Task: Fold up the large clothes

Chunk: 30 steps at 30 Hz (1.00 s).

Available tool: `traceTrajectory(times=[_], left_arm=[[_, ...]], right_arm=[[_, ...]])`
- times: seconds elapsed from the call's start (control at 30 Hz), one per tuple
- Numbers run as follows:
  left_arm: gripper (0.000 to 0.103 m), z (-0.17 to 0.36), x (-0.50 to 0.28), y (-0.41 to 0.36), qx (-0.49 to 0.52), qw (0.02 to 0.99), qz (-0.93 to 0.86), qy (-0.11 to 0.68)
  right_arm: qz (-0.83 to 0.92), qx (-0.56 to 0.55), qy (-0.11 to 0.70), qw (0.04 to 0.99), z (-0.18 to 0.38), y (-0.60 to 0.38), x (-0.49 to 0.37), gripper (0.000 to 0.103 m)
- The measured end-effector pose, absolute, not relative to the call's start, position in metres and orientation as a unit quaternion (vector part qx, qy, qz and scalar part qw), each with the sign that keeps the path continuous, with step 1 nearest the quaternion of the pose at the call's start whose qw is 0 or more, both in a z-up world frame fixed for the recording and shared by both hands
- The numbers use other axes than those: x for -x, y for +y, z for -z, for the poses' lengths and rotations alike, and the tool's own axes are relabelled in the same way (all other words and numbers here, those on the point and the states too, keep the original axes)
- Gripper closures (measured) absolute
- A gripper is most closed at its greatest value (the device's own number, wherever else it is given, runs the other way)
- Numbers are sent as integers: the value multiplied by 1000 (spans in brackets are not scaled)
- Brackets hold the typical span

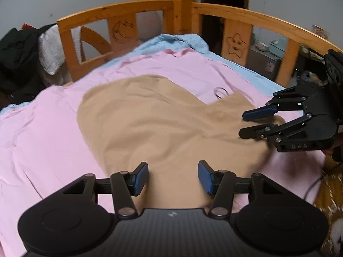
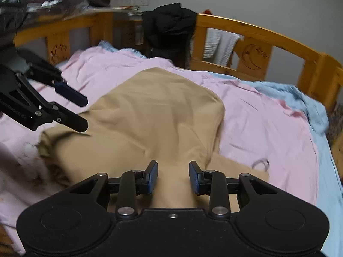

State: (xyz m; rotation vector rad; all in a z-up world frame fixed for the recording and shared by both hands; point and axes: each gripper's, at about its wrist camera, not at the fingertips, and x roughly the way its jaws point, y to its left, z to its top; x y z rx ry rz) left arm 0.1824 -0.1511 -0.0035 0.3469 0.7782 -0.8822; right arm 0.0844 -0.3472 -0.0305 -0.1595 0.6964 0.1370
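Observation:
A large tan garment (image 1: 163, 124) lies spread and partly folded on the pink sheet (image 1: 42, 132) of a bed; it also shows in the right wrist view (image 2: 154, 115). My left gripper (image 1: 172, 176) is open just above the garment's near edge, with nothing between its blue pads. My right gripper (image 2: 173, 178) is open over a narrow tan part of the garment, and in the left wrist view it (image 1: 243, 123) hovers open at the garment's right side. The left gripper (image 2: 82, 112) shows open at the left in the right wrist view.
A wooden bed rail (image 1: 150, 8) with carved moon and star panels rings the bed. Dark clothes (image 2: 169, 27) and a white towel (image 1: 50, 51) hang on the rail. A light blue sheet (image 2: 304, 105) lies bunched at the far edge. A thin ring-shaped item (image 1: 221, 92) rests on the pink sheet.

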Motion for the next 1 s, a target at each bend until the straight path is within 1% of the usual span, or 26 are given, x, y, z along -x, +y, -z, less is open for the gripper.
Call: traceTrajectory(times=[0.07,0.13,0.23,0.27,0.33,0.4,0.43,0.47,0.5,0.63,0.73,0.8,0.83,0.87,0.9,0.97,1.0], left_arm=[[42,9,-175,-151,-173,813,421,363],[39,16,-164,-157,-204,814,419,347],[29,24,-147,-171,-263,806,422,321],[27,26,-143,-174,-276,804,420,316],[27,24,-142,-175,-275,805,417,321],[28,18,-150,-168,-239,806,421,340],[29,14,-156,-163,-213,808,423,352],[29,10,-163,-156,-179,809,426,364],[29,6,-171,-149,-146,809,428,375],[13,-5,-201,-124,-33,825,395,402],[11,2,-224,-120,7,828,353,436],[11,9,-236,-119,21,828,332,451],[11,13,-242,-119,24,827,325,458],[11,17,-247,-120,27,825,318,467],[11,20,-251,-120,33,821,313,476],[11,26,-257,-115,56,810,313,494],[10,30,-259,-113,68,803,314,502]], right_arm=[[-60,77,352,931,34,-346,-71,64],[-44,94,367,925,46,-343,-62,64],[-32,108,369,923,67,-343,-55,64],[-28,106,370,923,70,-344,-54,64],[-18,76,372,925,64,-349,-55,64],[-4,26,356,934,50,-357,-51,56],[4,-2,346,938,43,-364,-49,44],[12,-23,342,939,38,-371,-47,36],[22,-44,340,939,33,-379,-46,35],[59,-164,369,913,37,-417,-48,35],[85,-276,388,876,54,-445,-49,34],[94,-325,384,859,61,-453,-49,35],[95,-330,382,858,63,-453,-50,38],[93,-323,383,861,62,-451,-52,47],[85,-308,384,866,61,-447,-55,53],[84,-249,388,884,54,-432,-59,61],[80,-203,382,898,48,-421,-59,63]])
